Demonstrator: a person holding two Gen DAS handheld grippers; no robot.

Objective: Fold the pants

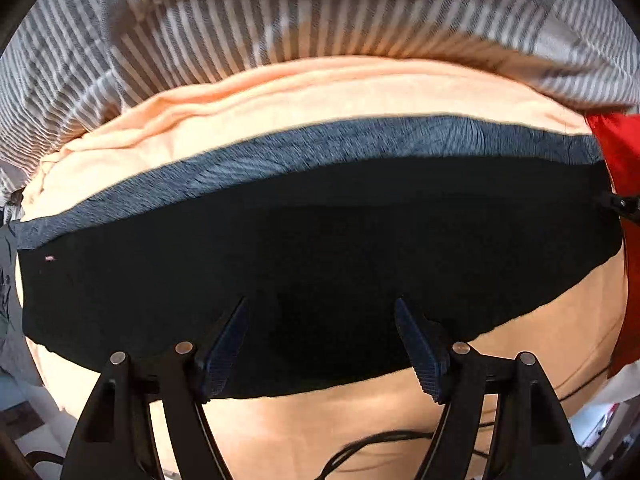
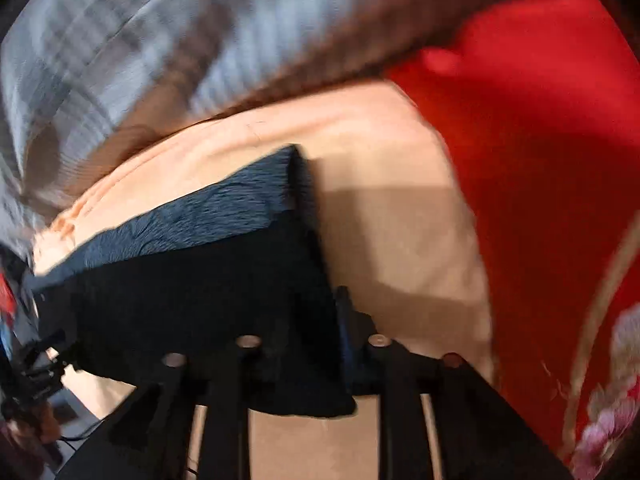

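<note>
The left tongs (image 1: 320,320) sit nearest the lens in the left wrist view, their two ribbed fingers (image 1: 224,352) spread wide apart and resting over the near part of the black pants (image 1: 320,248), with nothing caught between them. The pants lie flat as a broad dark band across a peach sheet (image 1: 320,88) that covers the bed. Along the far edge of the pants, ahead of the left tongs, runs a strip of grey-blue textured fabric (image 1: 320,144), which looks like a lower layer or the inside face of the garment; which one cannot be told. Beyond the peach sheet, further ahead, a grey-and-white striped cloth (image 1: 280,32) is bunched up. To the right of the left tongs a red cloth (image 1: 616,152) meets the edge of the peach sheet, and a small black tip of the other tool (image 1: 620,204) shows at the pants' right end. Dark cables (image 1: 380,444) trail over the sheet just behind the fingers.

In the blurred right wrist view, the right tongs (image 2: 316,340) stand at the right end of the pants. The dark cloth covers the left finger and lies against the right one, so whether they pinch the fabric cannot be told. To their right lie bare peach sheet and then the red cloth, which has a floral print (image 2: 608,412).
</note>
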